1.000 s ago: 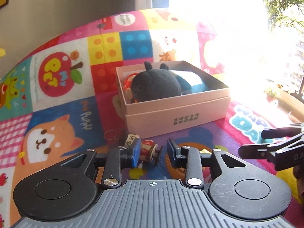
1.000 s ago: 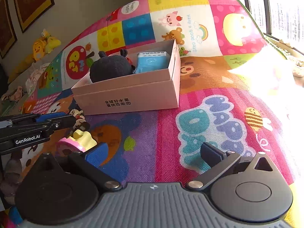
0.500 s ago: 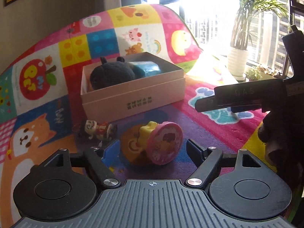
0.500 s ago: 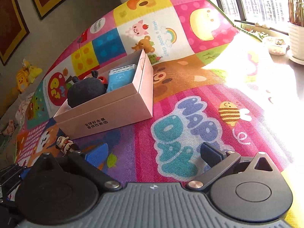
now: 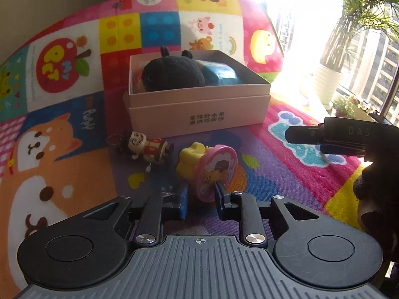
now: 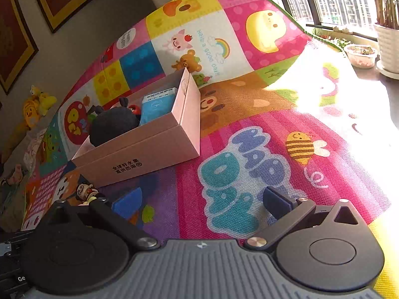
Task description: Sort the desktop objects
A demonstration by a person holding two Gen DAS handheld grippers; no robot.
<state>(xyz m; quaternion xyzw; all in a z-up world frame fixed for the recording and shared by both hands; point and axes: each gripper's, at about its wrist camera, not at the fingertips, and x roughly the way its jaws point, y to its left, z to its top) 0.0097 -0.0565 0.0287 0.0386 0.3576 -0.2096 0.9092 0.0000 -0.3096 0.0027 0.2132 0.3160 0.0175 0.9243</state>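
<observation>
— Where is your left claw [image 5: 200, 195] now?

— Low over the play mat [image 5: 62, 174], its jaws just closed in on the pink-and-yellow toy [image 5: 212, 167]. Both blue pads sit against the pink disc's near rim, so you are gripping it. The toy lies on its side on the mat, near of the pink box [image 5: 199, 114].

— And the other things?

— The little figurine keychain [image 5: 144, 147] lies just left of the toy, apart from it. The box already holds a black plush [image 5: 172, 72] and a blue pack [image 5: 222, 74] at its right.

— Your right claw [image 6: 202, 203]?

— Spread wide with nothing between its pads, hovering over the mat to the right of the box. In the left view it shows as a dark shape at the right edge.
</observation>
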